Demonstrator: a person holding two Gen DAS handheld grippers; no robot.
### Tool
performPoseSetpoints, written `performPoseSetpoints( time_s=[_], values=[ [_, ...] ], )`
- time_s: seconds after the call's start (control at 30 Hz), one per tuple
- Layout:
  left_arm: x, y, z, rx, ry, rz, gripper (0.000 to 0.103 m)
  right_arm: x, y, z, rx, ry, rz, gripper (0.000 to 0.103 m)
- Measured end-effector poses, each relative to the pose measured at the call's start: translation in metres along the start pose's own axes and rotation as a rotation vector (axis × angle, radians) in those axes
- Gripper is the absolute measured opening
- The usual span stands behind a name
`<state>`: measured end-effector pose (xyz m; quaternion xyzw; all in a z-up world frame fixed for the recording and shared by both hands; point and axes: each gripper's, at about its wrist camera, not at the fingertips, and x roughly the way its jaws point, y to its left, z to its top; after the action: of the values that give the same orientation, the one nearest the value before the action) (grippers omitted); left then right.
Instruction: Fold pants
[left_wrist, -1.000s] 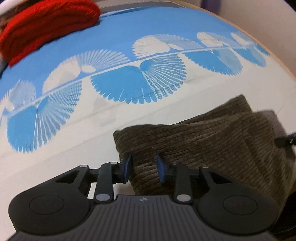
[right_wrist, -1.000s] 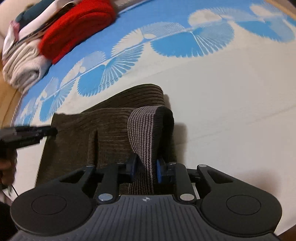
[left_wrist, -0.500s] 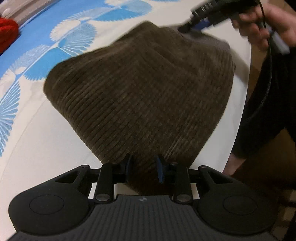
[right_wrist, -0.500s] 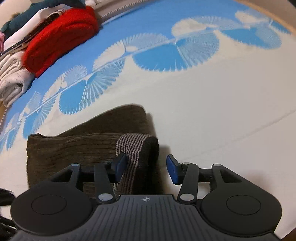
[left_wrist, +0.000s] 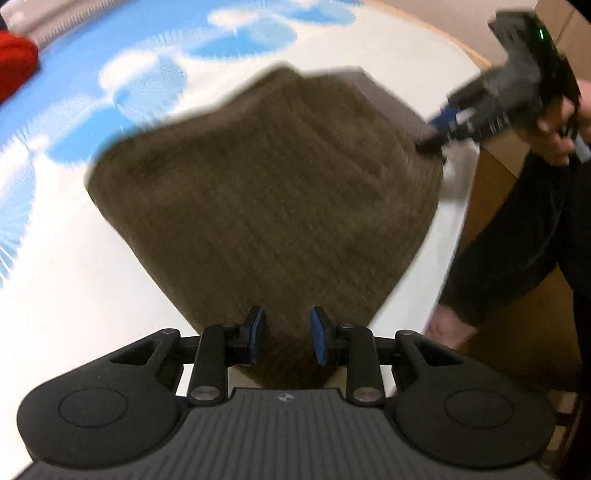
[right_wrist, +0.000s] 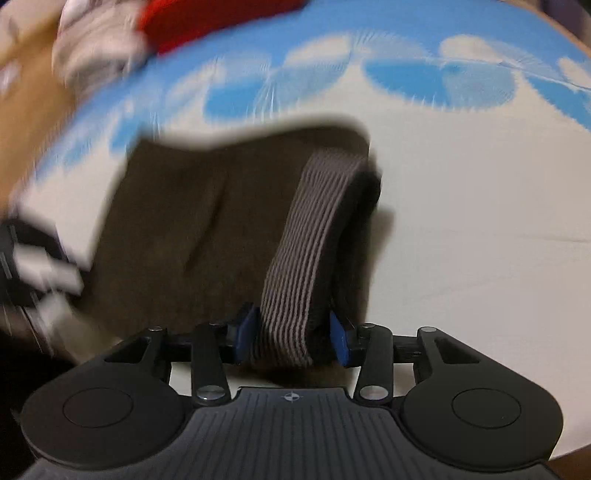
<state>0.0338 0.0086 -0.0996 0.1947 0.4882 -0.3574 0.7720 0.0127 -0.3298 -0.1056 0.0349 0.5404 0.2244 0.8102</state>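
Note:
The brown corduroy pants lie folded in a thick bundle on the white and blue cloth. My left gripper is at the bundle's near corner, with its jaws a little apart on either side of the fabric edge. In the right wrist view the pants show a striped grey waistband that runs between the jaws of my right gripper, which stand open around it. The right gripper also shows in the left wrist view at the bundle's far right corner. Both views are blurred.
A red knitted garment and a pile of light clothes lie at the far side of the patterned cloth. The table's edge runs along the right, with the person's dark-clad body beside it.
My right gripper has moved in so the striped waistband now sits between its open jaws. The left gripper's view has shifted a little and its jaws have spread slightly at the corner.

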Motion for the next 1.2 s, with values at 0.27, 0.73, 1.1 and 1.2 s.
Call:
performPoseSetpoints(
  time_s=[0.27,0.73,1.1,1.2],
  values=[
    [-0.001,0.054,0.054,-0.294,-0.217,0.204,0.026,-0.004,-0.005,-0.004,0.004,0.005,0.009,0.045],
    [0.011,0.117,0.037,-0.823,-0.131,0.147,0.085,0.001,-0.047,0.018,0.347,-0.096,0.008,0.087],
    [0.063,0.129,0.007,-0.960,0.045,-0.075,0.093,0.048,-0.060,0.036,0.444,0.018,0.073,0.098],
    [0.068,0.129,0.006,-0.943,0.035,-0.095,0.079,0.055,-0.054,0.044,0.418,0.015,0.092,0.088]
  ],
)
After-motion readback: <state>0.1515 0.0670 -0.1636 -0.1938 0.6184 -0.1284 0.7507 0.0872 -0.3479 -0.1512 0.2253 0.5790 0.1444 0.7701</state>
